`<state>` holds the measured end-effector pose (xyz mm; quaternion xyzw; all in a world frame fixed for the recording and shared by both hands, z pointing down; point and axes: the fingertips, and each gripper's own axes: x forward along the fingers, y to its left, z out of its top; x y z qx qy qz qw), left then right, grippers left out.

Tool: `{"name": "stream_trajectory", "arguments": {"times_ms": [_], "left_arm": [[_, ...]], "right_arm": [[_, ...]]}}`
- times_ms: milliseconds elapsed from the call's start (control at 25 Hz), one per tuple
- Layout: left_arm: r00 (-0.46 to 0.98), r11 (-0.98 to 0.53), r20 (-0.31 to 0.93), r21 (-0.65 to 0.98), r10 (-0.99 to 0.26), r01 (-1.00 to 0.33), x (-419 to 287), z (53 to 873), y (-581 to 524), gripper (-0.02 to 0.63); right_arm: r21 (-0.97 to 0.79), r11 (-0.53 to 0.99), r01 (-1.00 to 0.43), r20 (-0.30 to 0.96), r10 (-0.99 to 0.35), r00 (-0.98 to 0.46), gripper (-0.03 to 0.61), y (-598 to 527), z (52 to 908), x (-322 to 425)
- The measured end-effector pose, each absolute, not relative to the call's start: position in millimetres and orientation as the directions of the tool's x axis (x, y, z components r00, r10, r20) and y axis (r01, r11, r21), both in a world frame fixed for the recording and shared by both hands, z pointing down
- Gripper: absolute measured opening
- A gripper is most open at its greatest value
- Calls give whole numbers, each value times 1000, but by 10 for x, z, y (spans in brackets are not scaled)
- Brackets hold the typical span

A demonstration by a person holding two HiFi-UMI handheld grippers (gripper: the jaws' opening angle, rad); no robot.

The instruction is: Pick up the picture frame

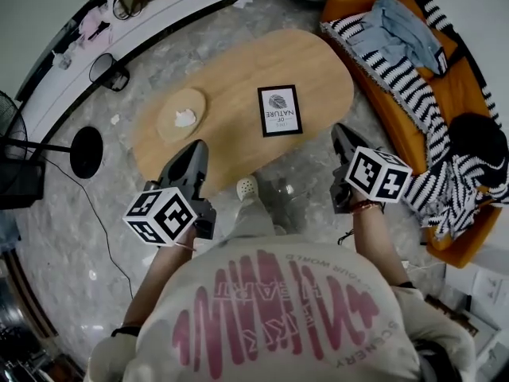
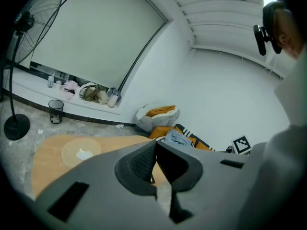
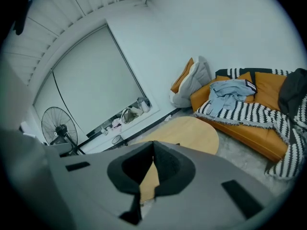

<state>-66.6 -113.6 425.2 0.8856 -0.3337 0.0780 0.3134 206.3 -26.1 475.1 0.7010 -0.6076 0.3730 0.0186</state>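
Approach step: left gripper (image 1: 194, 154) and right gripper (image 1: 340, 135) both clenched empty, short of frame (image 1: 280, 111), so jaws must open next.

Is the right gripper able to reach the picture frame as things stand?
Probably yes: the picture frame lies flat on open table, nothing between it and the right gripper, though its jaws are shut.

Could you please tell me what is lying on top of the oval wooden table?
A black picture frame lies flat near the middle, and a round pale mat carries a crumpled white paper. The left gripper hides part of the table.
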Motion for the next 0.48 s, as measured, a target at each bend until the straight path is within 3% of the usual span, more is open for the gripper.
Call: {"name": "stream_trajectory", "arguments": {"times_ms": [480], "left_arm": [[778, -606, 350, 489, -523, -627, -515, 4168, -2614, 3]], "right_arm": [[-440, -298, -847, 554, -832, 4, 6, -1543, 4748, 2111]]}}
